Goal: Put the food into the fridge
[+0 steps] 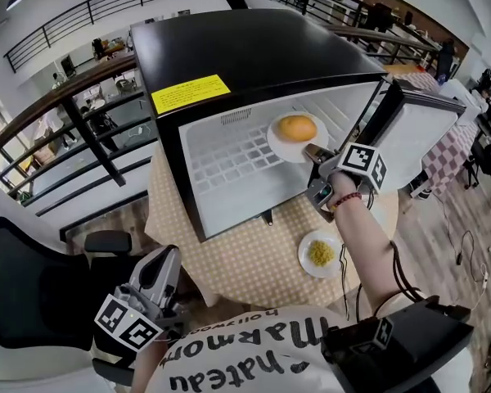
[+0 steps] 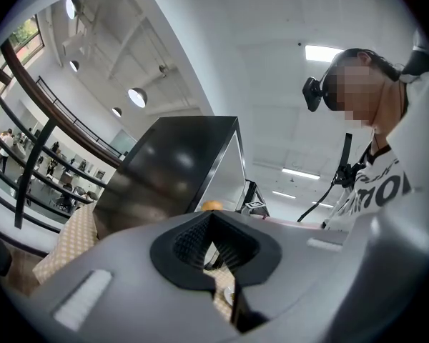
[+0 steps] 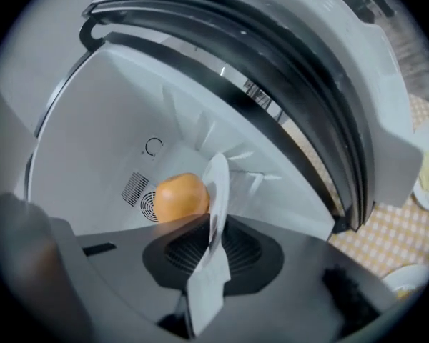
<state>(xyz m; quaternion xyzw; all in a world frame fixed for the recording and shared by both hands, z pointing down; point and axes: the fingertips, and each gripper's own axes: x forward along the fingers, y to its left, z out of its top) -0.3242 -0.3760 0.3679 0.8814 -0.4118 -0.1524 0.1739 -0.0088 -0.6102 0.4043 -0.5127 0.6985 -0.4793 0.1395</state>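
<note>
A black mini fridge [image 1: 254, 47] stands open on the checked tablecloth [image 1: 229, 252]. My right gripper [image 1: 315, 155] reaches into its white interior and is shut on the rim of a white plate [image 1: 288, 147]. A round orange food [image 1: 297, 127] sits on that plate. In the right gripper view the plate [image 3: 216, 191] stands edge-on between the pads [image 3: 239, 249], with the orange food [image 3: 180, 197] just beyond. My left gripper [image 1: 170, 254] hangs low by my body, shut and holding nothing. Its view looks up at the fridge [image 2: 171, 163].
A second white plate with yellow food [image 1: 320, 254] lies on the cloth in front of the fridge. The fridge door [image 1: 425, 129] swings out to the right. A black chair [image 1: 33, 293] is at lower left, with a railing [image 1: 74, 105] behind the table.
</note>
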